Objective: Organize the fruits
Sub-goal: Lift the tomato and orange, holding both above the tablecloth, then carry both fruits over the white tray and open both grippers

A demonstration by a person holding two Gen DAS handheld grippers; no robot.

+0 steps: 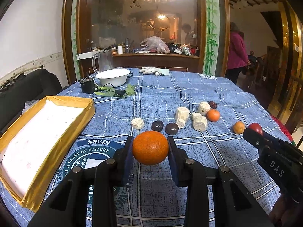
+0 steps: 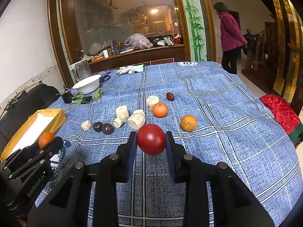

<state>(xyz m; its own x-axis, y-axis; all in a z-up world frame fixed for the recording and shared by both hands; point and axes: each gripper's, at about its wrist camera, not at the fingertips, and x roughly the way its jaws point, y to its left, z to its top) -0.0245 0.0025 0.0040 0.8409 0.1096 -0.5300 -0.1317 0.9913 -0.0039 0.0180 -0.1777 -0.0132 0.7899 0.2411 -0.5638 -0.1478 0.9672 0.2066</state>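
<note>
An orange (image 1: 150, 147) is gripped between the left tongs (image 1: 149, 152) above the desk (image 1: 189, 94), right of a gold-rimmed box (image 1: 56, 147). A red fruit (image 2: 151, 139), possibly a tomato, is clamped in the right tongs (image 2: 151, 143).

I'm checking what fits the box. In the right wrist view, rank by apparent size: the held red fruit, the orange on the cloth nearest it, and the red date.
1. Red fruit, though being nearest the camera enlarges it.
2. Orange.
3. Red date, farthest away but clearly smallest.
</note>
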